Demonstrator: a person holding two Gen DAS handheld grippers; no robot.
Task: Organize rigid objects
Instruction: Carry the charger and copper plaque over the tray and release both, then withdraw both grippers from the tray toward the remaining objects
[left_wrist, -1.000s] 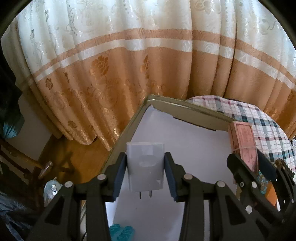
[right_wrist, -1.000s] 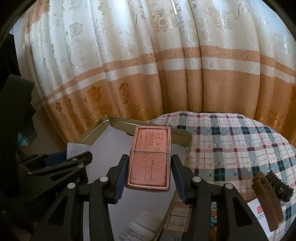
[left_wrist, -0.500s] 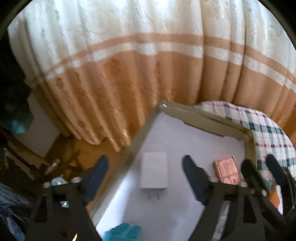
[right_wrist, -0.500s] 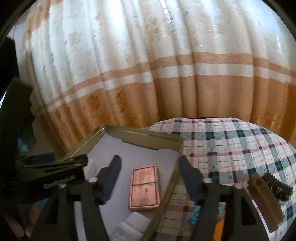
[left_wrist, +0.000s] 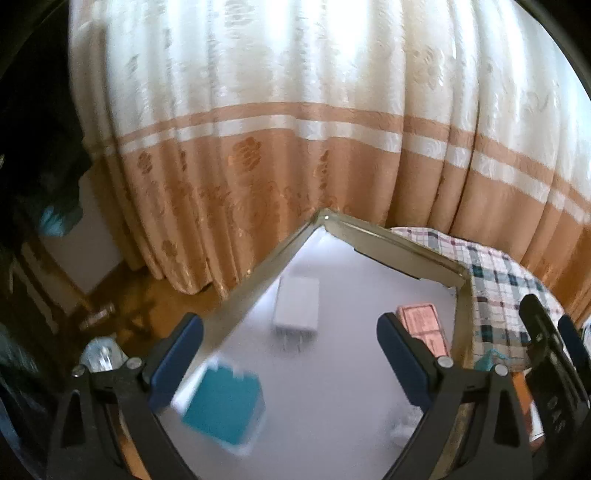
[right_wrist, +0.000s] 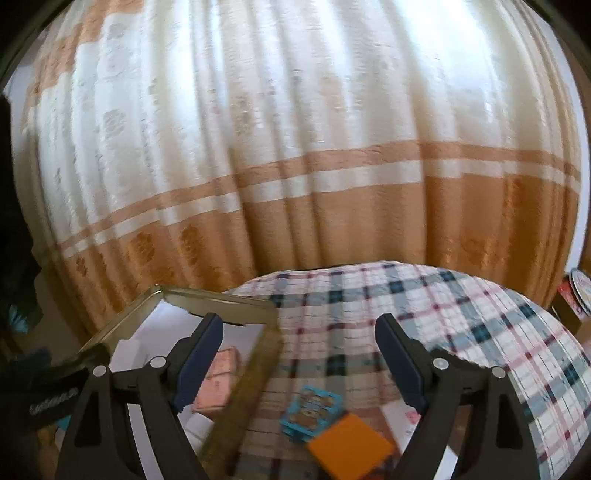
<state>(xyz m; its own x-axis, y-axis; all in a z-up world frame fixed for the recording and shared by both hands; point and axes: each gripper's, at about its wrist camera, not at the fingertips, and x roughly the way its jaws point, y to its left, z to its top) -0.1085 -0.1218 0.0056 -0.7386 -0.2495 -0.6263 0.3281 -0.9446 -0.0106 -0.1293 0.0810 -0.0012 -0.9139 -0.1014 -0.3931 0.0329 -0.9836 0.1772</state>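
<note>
Charger (left_wrist: 297, 304) and pink card pack (left_wrist: 421, 323) both lie flat on the white floor of the gold-rimmed tray (left_wrist: 402, 251), well apart from each other. Your left gripper (left_wrist: 290, 354) and right gripper (right_wrist: 299, 354) have just been opening; both stand spread with nothing between the jaws. Judge the charger light, stiff and smooth-sided, so pinch its flat faces, clear of the prongs. Treat the banded pack as stiff if taken across its long edges. On the checked cloth (right_wrist: 424, 306) wait a blue card box (right_wrist: 310, 410) and an orange block (right_wrist: 351, 446). No writing is readable anywhere through the blur.
</note>
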